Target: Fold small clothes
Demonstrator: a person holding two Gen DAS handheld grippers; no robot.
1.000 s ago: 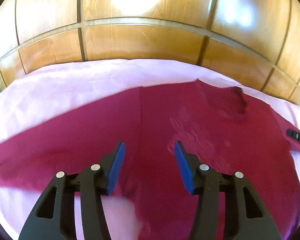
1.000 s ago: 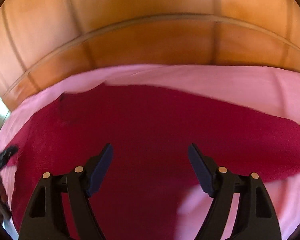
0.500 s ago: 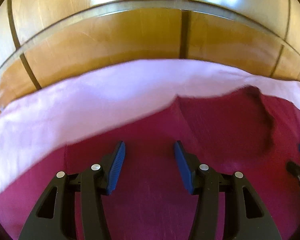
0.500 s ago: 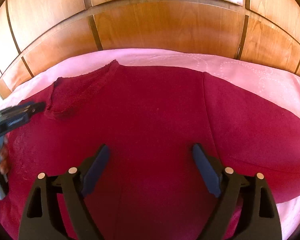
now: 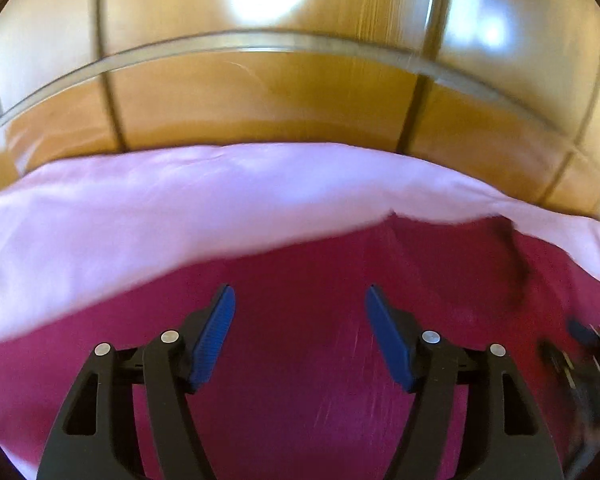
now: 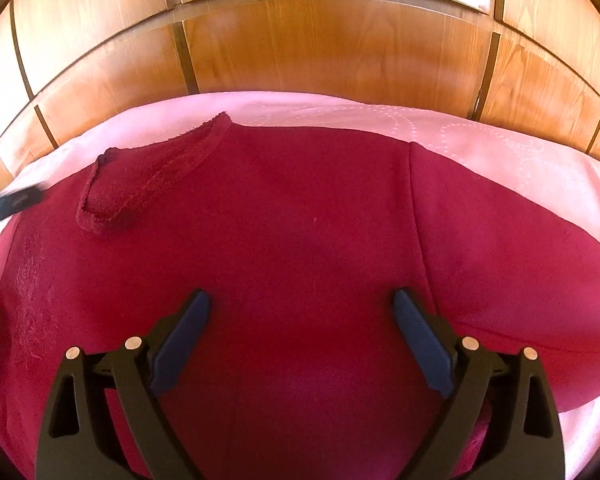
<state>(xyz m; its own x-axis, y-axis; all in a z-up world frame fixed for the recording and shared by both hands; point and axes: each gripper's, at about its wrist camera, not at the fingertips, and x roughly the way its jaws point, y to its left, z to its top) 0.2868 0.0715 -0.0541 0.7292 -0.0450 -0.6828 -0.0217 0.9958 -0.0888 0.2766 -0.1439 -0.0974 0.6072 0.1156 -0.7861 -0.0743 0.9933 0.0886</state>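
Both fisheye views are bright and warm, with edges that bend strongly and dark corners. In the left view, motion blur smears everything beyond the jaws: the wood panels (image 5: 284, 96), the pink sheet (image 5: 148, 216) and the red top (image 5: 300, 320). White glare blooms on the wood high above the jaws, with a smaller patch up to the right. The right view is sharp; the collar (image 6: 148, 184) beyond the left jaw shows stitches. A soft shadow darkens the red top (image 6: 300, 248) between the jaws.
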